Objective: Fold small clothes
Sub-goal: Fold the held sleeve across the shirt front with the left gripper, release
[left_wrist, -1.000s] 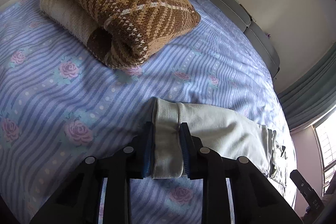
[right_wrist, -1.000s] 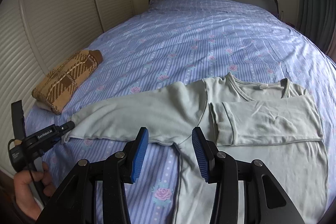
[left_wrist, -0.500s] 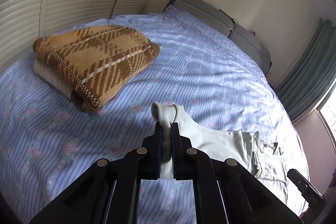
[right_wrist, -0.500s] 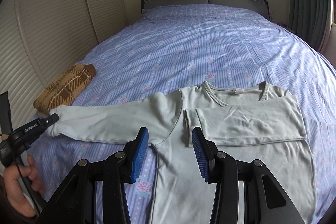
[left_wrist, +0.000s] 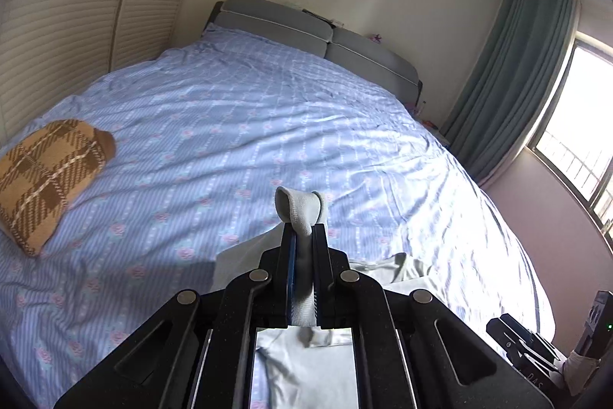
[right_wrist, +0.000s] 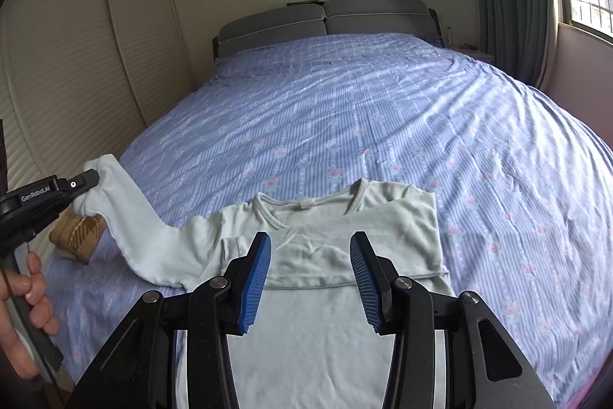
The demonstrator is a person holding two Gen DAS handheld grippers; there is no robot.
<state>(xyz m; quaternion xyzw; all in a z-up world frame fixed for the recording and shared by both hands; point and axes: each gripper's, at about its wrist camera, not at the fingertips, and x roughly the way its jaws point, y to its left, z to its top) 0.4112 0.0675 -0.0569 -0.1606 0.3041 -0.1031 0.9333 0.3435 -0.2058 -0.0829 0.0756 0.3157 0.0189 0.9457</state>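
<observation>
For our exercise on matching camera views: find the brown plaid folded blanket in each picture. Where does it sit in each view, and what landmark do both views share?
Left wrist view: the brown plaid blanket lies at the far left edge, on the striped bed sheet.
Right wrist view: the blanket is at lower left, partly hidden behind the raised pale sleeve.
Shared landmark: the grey headboard at the far end of the bed.

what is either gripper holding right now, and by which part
The left gripper is shut on the cuff of the pale green shirt, lifting that sleeve. The right gripper is open, holding nothing.
</observation>
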